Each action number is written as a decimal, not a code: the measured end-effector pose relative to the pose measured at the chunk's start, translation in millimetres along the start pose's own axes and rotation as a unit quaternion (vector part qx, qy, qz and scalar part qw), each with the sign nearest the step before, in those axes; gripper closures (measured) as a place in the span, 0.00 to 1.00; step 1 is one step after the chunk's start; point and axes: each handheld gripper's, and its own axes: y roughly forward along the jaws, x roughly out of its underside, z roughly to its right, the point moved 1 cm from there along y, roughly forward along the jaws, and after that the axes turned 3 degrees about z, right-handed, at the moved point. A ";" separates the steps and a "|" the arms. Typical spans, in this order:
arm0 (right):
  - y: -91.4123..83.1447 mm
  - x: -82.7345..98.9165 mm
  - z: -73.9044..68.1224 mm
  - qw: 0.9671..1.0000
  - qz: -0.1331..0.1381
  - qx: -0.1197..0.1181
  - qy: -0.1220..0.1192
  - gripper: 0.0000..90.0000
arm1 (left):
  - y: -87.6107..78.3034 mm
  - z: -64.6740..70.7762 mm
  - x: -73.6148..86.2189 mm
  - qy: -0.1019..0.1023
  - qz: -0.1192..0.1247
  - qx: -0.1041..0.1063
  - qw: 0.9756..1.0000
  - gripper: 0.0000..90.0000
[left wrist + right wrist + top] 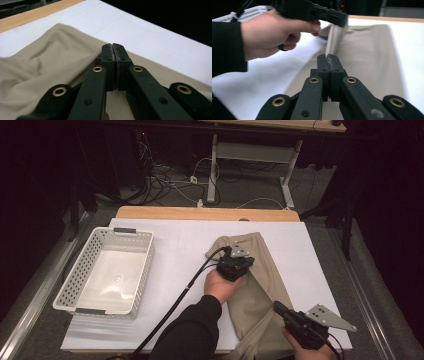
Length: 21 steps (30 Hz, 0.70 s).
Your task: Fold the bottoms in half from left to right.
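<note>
High view: right tongs [278,307] sitting nearest, at the worktop's [165,245] near edge, jaws pressed together and pinching the beige cloth [260,290]. Farther in, left tongs [243,261] also clamping the cloth's edge, lifting a fold. Cloth is lying across the worktop's right half. White basket [80,270] is resting far left, well apart.

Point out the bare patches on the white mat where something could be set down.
Free: the strip between the basket and the beige garment, and the far band of the white mat. Crowded: the right half, under the garment, left gripper and right gripper.
</note>
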 end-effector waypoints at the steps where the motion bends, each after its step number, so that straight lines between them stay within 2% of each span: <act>1: -2.8 2.1 5.3 1.000 -0.002 0.006 0.003 1.00 | 4.7 2.4 -1.1 0.004 0.001 0.002 1.000 0.95; 4: -7.8 7.3 18.8 1.000 -0.004 0.018 0.016 1.00 | 19.6 6.1 -1.1 0.007 -0.006 0.009 1.000 0.95; 6: -10.5 9.2 26.4 0.999 -0.005 0.030 0.016 1.00 | 28.6 7.5 1.3 0.005 -0.010 0.012 1.000 0.94; 8: -12.4 13.2 35.9 0.999 -0.006 0.040 0.029 1.00 | 34.3 8.8 4.4 -0.001 -0.015 0.011 1.000 0.94; 11: -11.4 23.9 48.4 0.998 -0.020 0.050 0.044 1.00 | 34.5 8.1 7.4 -0.016 -0.033 0.013 0.999 0.75; 12: -10.5 27.1 51.1 0.997 -0.027 0.053 0.049 1.00 | 31.8 7.0 8.5 -0.016 -0.039 0.014 0.999 0.67; 14: -9.5 30.4 54.3 0.996 -0.031 0.053 0.057 1.00 | 20.7 5.0 11.6 -0.016 -0.037 0.011 0.999 0.59; 18: -10.2 30.0 54.3 0.996 -0.031 0.056 0.054 1.00 | -10.8 0.0 23.9 -0.029 -0.025 0.021 0.999 0.54; 20: -10.4 30.7 54.2 0.996 -0.034 0.059 0.052 1.00 | -26.4 1.3 34.4 -0.035 -0.030 0.033 0.998 0.54; 21: -10.6 31.4 54.0 0.996 -0.037 0.060 0.054 1.00 | -33.2 4.1 40.9 -0.031 -0.036 0.036 0.998 0.55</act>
